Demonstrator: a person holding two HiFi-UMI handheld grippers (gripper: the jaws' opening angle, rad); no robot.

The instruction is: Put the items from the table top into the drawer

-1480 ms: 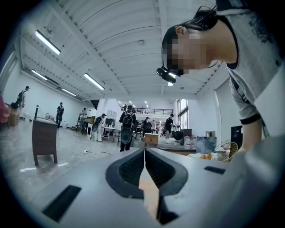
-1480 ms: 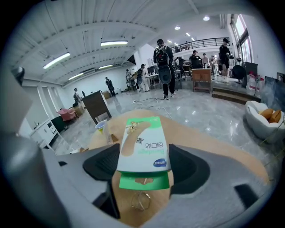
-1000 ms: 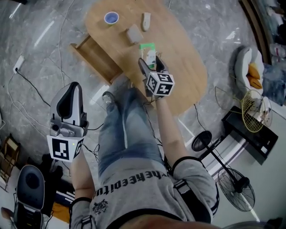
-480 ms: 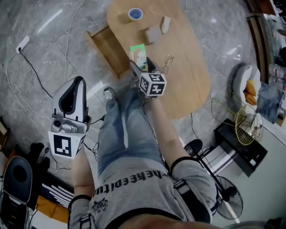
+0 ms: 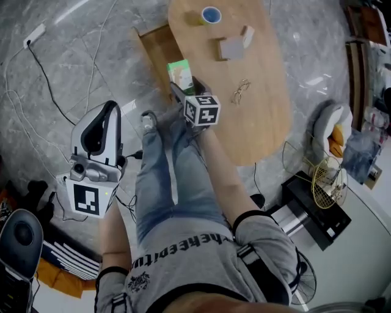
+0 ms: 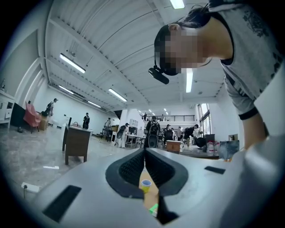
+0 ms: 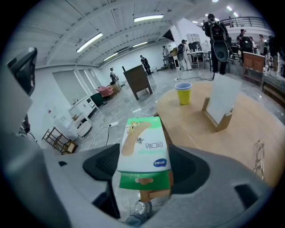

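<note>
Well off the left side of the table [image 5: 264, 116], over the floor, we hold the left gripper [image 5: 105, 113] with its jaws pressed together and nothing between them. The drawer [image 5: 156, 55] stands pulled out from the table's left edge. At that same edge, just beside the drawer, our right gripper [image 5: 186, 89] has its jaws clamped on a green and white box [image 5: 179, 72], held upright. On the table top sit a cup [image 5: 211, 15] at the far end, a small block [image 5: 231, 47] nearer the middle, and glasses [image 5: 240, 92] closest to the box
</note>
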